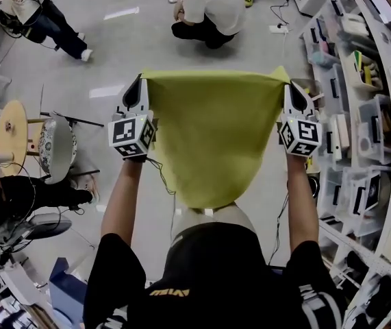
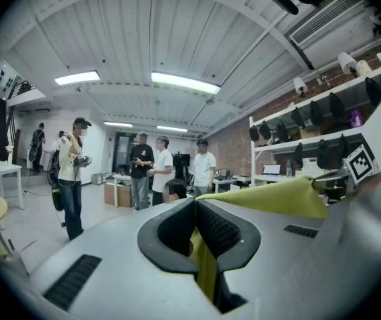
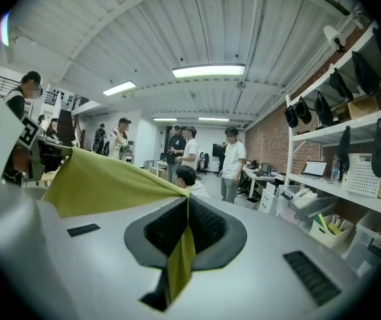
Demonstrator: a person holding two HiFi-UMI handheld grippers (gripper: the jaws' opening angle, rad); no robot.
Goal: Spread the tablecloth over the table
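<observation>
Tablecloth (image 1: 212,132) hangs downward, top edge stretched level between both tools.

Bright ceiling strip lights (image 2: 185,82); fisheye warp, dark vignette edges; bg soft.

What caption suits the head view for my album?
The left gripper and right gripper each pinch a corner of the yellow cloth stretched between them.
</observation>
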